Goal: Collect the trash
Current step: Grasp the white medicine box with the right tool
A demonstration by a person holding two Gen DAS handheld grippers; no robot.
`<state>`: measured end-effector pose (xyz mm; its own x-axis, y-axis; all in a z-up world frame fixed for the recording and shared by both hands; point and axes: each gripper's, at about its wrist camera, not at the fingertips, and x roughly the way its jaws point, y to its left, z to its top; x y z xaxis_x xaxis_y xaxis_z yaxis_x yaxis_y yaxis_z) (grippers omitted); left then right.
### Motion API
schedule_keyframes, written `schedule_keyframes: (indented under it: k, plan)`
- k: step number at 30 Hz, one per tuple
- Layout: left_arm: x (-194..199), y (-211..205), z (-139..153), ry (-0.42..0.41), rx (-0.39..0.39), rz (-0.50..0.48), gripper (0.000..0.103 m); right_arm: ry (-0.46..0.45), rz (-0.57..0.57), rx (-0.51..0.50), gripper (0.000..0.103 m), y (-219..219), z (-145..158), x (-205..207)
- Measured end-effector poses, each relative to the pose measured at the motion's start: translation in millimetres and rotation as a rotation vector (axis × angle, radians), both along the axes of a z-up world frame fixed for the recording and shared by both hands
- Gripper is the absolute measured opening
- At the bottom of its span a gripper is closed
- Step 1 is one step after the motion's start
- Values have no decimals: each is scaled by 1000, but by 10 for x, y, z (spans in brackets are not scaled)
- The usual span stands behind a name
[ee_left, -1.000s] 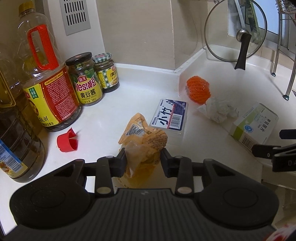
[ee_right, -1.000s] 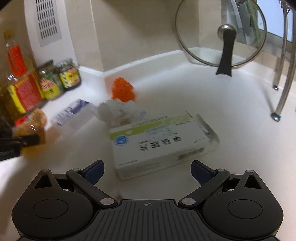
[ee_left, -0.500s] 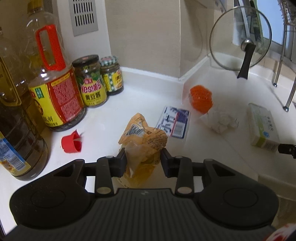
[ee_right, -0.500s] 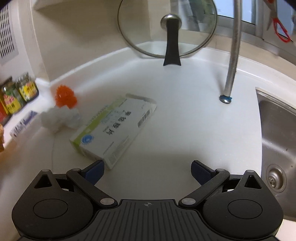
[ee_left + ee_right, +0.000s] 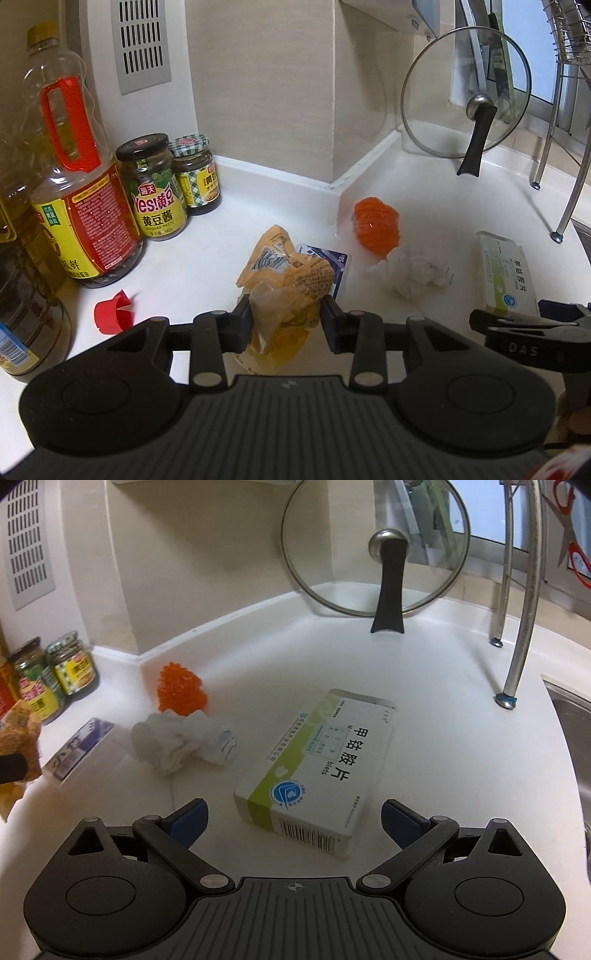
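Left gripper [image 5: 286, 317]: jaws clamped on crumpled yellow wrapper [image 5: 286, 284], same grip as a second ago, wrapper carried above white bench [image 5: 207, 273].

Right gripper [image 5: 294, 818]: jaws wide apart, empty. A moment ago it had swung right toward sink; now back, squared on medicine box [image 5: 317, 768], whose near end lies just ahead, between jaws.

Judgement: box is next pickup.

Still on bench: tissue wad [image 5: 181, 740], orange mesh ball [image 5: 181, 692], blue-white packet [image 5: 79, 747], red cap [image 5: 112, 312] far left.
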<state>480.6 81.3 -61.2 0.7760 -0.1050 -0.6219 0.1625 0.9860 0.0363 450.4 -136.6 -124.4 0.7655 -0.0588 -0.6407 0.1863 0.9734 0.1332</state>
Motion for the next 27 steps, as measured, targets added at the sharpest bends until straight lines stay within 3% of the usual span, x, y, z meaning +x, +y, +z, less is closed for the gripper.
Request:
schedule_keyframes:
  k: [2, 3, 9, 15, 17, 19, 27]
  plan:
    - [20, -7, -12, 3, 0, -1, 35, -11, -18, -4, 97, -42, -15, 8]
    - [27, -10, -20, 5, 0, -2, 35, -14, -16, 0, 80, -75, -18, 5]
    - [30, -17, -46, 13, -10, -9, 35, 15, -3, 26, 78, -299, 15, -131]
    - [1, -29, -21, 12, -17, -23, 35, 91, 104, 56, 78, -522, 75, -412]
    - [-5, -39, -11, 13, -21, -26, 35, 124, 121, 63, 85, -559, 108, -454]
    - [3, -57, -7, 16, -28, -29, 35, 122, 94, 65, 98, -568, 147, -467]
    - [2, -201, -8, 22, -22, -59, 35, 115, -9, 25, 99, -516, 175, -206]
